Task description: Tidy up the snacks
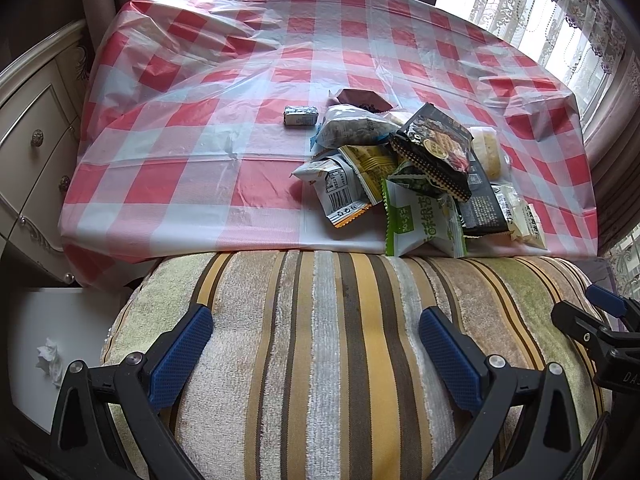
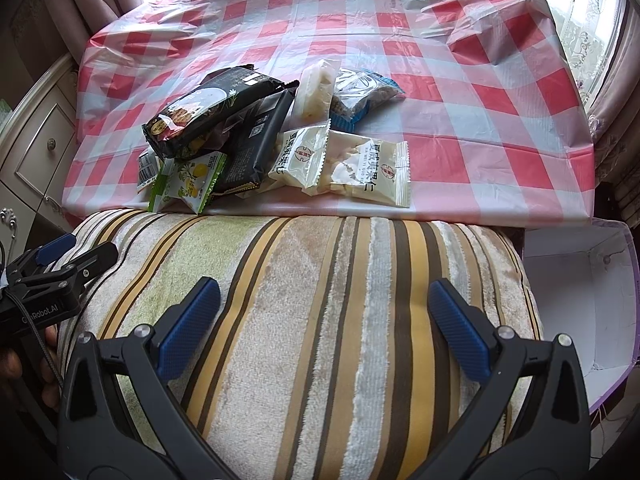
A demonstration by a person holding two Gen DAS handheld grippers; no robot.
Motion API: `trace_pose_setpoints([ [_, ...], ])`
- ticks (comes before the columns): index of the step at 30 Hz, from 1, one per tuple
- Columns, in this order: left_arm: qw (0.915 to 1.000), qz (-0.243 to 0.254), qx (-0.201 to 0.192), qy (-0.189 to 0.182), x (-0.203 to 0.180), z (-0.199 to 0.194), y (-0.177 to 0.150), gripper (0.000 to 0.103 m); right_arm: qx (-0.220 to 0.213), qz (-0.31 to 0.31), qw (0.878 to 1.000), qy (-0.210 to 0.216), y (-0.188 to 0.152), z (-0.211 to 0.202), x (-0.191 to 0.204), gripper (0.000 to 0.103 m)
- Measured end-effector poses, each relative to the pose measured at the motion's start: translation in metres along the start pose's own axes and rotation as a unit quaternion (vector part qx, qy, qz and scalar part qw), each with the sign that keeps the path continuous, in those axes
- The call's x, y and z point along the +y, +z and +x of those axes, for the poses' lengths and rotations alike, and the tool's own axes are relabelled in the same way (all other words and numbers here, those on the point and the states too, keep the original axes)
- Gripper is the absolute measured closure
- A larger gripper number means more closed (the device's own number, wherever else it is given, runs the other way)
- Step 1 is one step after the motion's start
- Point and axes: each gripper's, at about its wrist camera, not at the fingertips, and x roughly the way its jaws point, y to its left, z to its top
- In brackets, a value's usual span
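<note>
White box [image 2: 576, 304] right of striped cushion [image 2: 320, 320], nothing visible inside. White bin [image 1: 52, 340] left of cushion holds crumpled tissue [image 1: 50, 360]. Snack pile [image 1: 416, 176] on checkered tablecloth [image 1: 200, 120], near edge, beyond cushion, far ahead of both jaws. Small packet [image 1: 301, 116] apart, left. Left gripper [image 1: 316, 356] and right gripper [image 2: 324, 328] both released, empty, over cushion.

Buried under the black biscuit packet [image 1: 434, 148] and so mostly hidden: the lower wrappers of the snack pile [image 1: 404, 172], with print too small to read. Cut off by the frame's right edge in the left wrist view: the right gripper [image 1: 600, 320], only one blue pad and part of the black frame showing, jaw stance impossible to judge. Cropped at the right and bottom edges of the right wrist view: the white box [image 2: 580, 280], its far wall out of sight.
</note>
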Motion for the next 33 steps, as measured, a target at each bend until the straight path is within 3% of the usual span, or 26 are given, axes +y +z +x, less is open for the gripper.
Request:
trace_pose_setpoints([
  [33, 1.0, 0.001, -0.002, 0.002, -0.0002, -0.0003, -0.001, 0.0, -0.004, -0.001, 1.0, -0.002, -0.0008, 0.0003, 0.0003, 0.0],
])
